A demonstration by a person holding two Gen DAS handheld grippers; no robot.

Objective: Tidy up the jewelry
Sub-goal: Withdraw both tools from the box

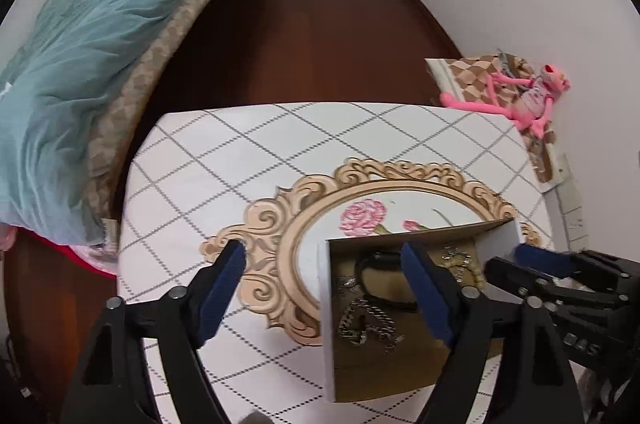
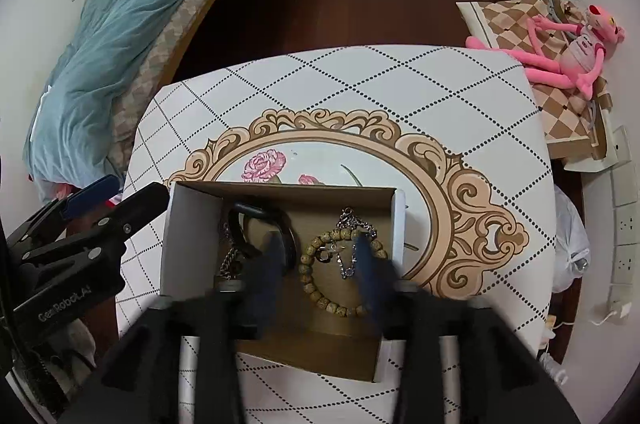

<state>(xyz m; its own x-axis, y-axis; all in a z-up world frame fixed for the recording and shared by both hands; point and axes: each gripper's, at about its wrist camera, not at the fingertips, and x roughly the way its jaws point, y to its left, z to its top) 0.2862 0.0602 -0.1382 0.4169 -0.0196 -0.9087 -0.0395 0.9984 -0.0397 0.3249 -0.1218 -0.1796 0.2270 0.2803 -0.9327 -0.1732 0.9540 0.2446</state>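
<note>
An open cardboard box sits on the patterned table. Inside lie a wooden bead bracelet, a thin silver chain, a black ring-shaped bangle and a heavier silver chain. My right gripper is open, its fingers inside the box on either side of the bead bracelet. My left gripper is open and empty, straddling the box's left wall. The right gripper also shows in the left wrist view, and the left gripper in the right wrist view.
The table has a white diamond-pattern cover with an ornate floral print. A bed with a teal blanket lies to the left. A pink plush toy on a checked cushion sits at the right. Dark wooden floor lies beyond.
</note>
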